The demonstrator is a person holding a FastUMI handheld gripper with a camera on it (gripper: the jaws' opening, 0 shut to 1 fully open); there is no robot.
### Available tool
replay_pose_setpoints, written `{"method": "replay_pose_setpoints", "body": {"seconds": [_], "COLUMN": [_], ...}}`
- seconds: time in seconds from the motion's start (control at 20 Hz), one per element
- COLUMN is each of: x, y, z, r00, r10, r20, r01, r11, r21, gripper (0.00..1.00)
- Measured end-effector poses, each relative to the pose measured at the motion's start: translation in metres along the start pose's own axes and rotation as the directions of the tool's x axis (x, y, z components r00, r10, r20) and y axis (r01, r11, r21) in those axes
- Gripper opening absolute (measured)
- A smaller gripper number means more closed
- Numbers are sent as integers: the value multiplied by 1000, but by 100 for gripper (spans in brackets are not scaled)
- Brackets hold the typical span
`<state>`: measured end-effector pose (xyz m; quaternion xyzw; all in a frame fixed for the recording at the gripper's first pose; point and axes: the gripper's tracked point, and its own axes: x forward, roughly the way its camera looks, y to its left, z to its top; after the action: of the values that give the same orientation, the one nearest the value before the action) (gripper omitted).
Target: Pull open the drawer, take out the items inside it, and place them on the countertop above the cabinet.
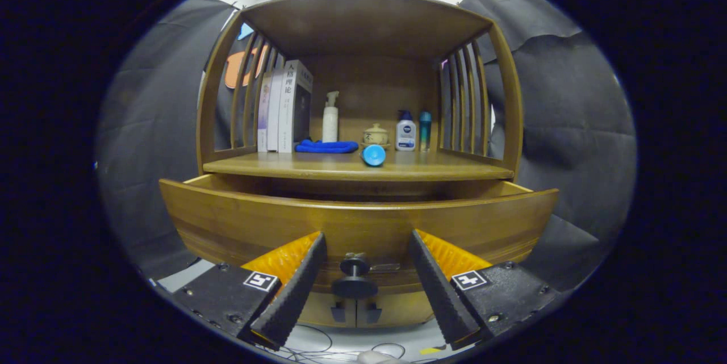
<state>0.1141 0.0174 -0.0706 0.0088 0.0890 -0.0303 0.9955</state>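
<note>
fingers of the gripper (366, 290) stand wide apart, gripping nothing, one on each side of the drawer knob (355, 276), which sits in the gap between them without contact.

cabinet (363, 29): wooden, with slatted sides and a countertop (431, 170) just above the drawer.

drawer (358, 225): already pulled partway out; its front board hides the inside, so the contents cannot be told from this angle.

countertop load: books (284, 105), a blue cloth (326, 146), a pump bottle (330, 117), a small lidded pot (376, 134), two more bottles (413, 131) and a blue cap (373, 155) at the front edge.

step in hand, judged: draw the drawer fully out. close both fingers squarely on the knob stem, pull straight back and level, then raise the gripper above the front board to inspect the interior.
</note>
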Motion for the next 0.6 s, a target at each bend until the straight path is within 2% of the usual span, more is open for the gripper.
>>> {"method": "replay_pose_setpoints", "body": {"seconds": [0.6], "x": [68], "y": [3], "z": [15], "r00": [999], "r10": [3], "r20": [36], "r01": [-3], "r11": [1000], "r21": [3], "gripper": [97]}}
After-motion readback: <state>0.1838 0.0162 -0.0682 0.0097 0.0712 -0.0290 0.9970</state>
